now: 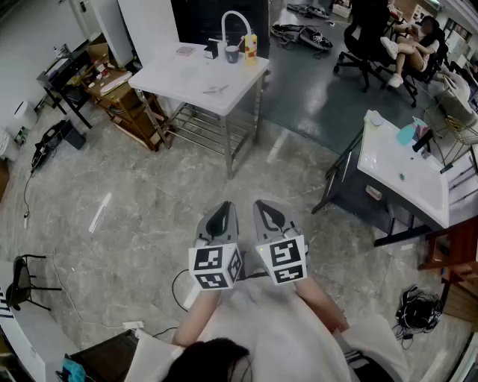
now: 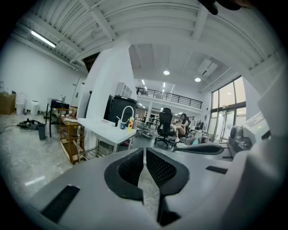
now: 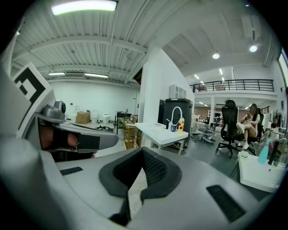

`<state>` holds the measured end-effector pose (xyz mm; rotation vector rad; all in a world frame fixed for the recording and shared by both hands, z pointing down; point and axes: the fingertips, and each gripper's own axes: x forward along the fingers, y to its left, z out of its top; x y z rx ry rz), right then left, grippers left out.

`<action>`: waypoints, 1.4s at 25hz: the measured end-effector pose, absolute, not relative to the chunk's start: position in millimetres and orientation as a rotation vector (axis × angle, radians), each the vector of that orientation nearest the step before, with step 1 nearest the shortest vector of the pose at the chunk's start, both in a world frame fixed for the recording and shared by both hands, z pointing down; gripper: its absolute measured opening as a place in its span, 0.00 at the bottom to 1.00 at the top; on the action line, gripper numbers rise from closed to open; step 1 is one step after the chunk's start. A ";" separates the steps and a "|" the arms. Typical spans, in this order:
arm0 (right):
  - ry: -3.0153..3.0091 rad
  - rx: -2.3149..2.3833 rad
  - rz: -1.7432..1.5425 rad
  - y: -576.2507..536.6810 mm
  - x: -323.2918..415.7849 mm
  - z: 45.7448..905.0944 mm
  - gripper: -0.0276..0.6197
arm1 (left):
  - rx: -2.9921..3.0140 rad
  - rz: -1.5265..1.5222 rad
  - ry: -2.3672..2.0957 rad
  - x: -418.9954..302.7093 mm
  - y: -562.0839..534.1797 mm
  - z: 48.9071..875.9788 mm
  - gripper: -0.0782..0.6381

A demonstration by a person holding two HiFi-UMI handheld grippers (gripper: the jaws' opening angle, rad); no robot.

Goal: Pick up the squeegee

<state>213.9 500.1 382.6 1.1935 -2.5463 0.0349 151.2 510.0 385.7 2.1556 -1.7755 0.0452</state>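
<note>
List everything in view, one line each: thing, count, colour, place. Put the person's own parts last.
Rectangular table: one, white, far centre.
Curved tube faucet: one, white, on the table's far edge.
Plastic bottle: one, yellow, beside the faucet.
Small cup: one, dark, left of the bottle.
Small thin item: one, grey, on the table; too small to identify.
Wooden shelf cart: one, brown, left of the table.
Sink counter: one, white, at right.
Office chair: one, black, far right.
Seated person: one, far right corner.
Stool: one, black, lower left.
Left gripper: one, grey, bottom centre, shut, empty.
Right gripper: one, grey, beside it, shut, empty.
</note>
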 end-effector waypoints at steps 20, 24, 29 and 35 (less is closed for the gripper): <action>-2.545 1.263 0.206 424.9 172.9 401.1 0.09 | 2.125 0.111 -1.687 107.1 437.8 414.0 0.16; -2.539 1.265 0.236 393.2 150.7 401.8 0.09 | 2.131 0.115 -1.672 83.7 402.2 413.8 0.16; -2.515 1.253 0.245 359.3 121.9 406.4 0.09 | 2.136 0.111 -1.652 55.6 361.3 415.4 0.16; -2.491 1.271 0.273 332.4 95.4 412.3 0.09 | 2.145 0.126 -1.613 35.7 330.0 422.6 0.16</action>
